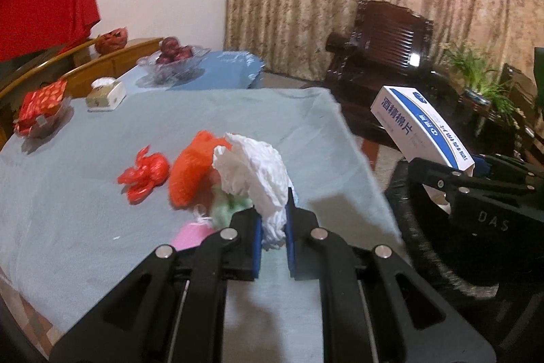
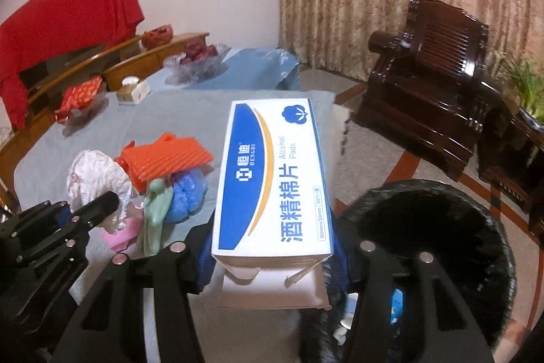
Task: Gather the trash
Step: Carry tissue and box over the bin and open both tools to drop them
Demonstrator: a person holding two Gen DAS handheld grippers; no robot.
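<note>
At the bottom centre of the left wrist view, the left gripper (image 1: 274, 237) pinches a crumpled white tissue wad (image 1: 253, 174) between its blue pads, lifted off the grey-blue tablecloth (image 1: 102, 227), probably for carrying to the black trash bin (image 1: 428, 247) at lower right. A red plastic scrap (image 1: 144, 174) waits at centre left. Bottom centre of the right wrist view, the right gripper (image 2: 272, 257) clamps an alcohol pads box (image 2: 272, 176) by its torn end, just left of the bin mouth (image 2: 428, 227). Only this view shows the blue wrapper (image 2: 187, 193) and green scrap (image 2: 156, 213) behind the orange foam net (image 2: 166, 159); only the left shows the red scrap.
</note>
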